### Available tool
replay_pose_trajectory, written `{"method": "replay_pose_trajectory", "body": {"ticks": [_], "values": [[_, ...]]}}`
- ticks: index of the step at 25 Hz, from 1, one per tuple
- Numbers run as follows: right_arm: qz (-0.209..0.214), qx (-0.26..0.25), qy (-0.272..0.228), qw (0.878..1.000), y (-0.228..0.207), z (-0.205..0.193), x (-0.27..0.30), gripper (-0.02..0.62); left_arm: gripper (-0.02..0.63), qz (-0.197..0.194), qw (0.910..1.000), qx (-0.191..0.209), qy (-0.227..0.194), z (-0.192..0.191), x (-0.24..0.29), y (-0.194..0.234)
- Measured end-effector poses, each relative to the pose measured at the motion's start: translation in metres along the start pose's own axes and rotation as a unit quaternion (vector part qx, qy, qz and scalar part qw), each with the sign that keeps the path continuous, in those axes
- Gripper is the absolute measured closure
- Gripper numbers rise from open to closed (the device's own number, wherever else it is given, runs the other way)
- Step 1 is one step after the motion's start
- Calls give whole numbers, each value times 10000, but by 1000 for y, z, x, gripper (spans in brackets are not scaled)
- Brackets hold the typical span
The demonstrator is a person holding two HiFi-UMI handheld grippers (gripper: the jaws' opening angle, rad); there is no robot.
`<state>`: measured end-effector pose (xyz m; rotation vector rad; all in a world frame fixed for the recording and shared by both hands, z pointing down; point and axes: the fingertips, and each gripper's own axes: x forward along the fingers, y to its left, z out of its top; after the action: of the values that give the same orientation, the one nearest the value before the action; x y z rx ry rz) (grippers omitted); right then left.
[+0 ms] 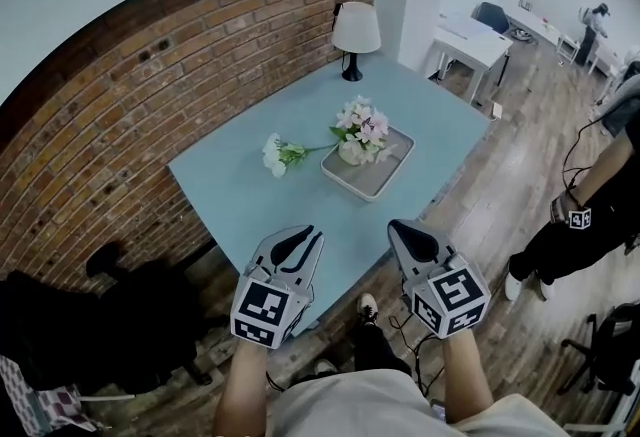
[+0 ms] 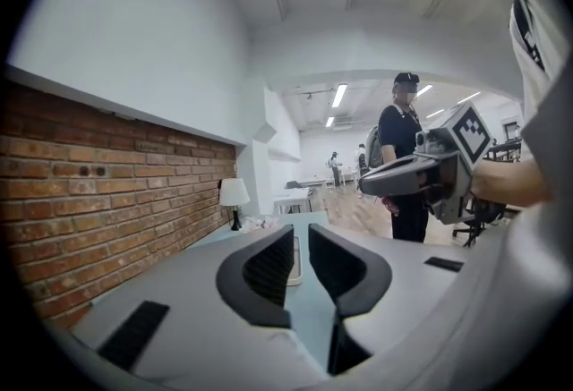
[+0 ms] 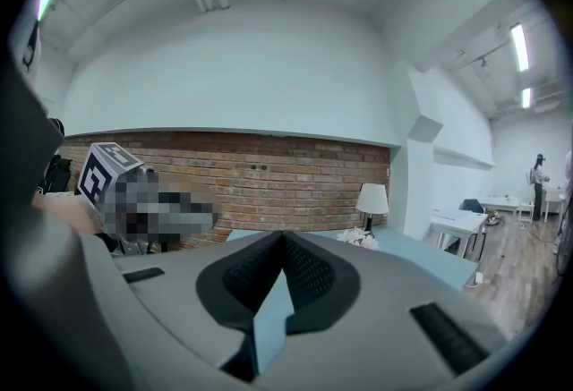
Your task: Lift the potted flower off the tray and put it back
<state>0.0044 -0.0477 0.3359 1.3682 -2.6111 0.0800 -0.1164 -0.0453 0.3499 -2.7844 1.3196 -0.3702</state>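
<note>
Over the desk edge, short of the tray, empty jaws, the left gripper's barely parted, the right gripper's shut, are risking toppling the potted flower.

a pale blue-green square table stands with one side along a brick wall, seen corner-on from the head view. three things lie directly on its surface. a small lamp with a white shade and a dark base stands upright at the far corner, close to the wall. a shallow grey rectangular tray sits around the middle of the surface, nearer the right edge than the wall side, well apart from the lamp. a loose sprig of white flowers lies flat between the tray and the left corner, its blooms toward that corner and its thin green stem running toward the tray; whether the stem touches the rim cannot be told.
</note>
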Motion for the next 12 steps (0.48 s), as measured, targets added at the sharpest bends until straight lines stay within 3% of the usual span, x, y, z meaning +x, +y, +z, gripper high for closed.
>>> {"method": "replay_pose_trajectory", "body": {"ticks": [3, 12], "values": [[47, -25, -76, 10000, 11, 6, -10, 574, 589, 78, 9999, 53, -119, 9, -16, -2], [51, -118, 54, 9999, 17, 4, -20, 575, 594, -19, 9997, 185, -186, 14, -25, -20]]}}
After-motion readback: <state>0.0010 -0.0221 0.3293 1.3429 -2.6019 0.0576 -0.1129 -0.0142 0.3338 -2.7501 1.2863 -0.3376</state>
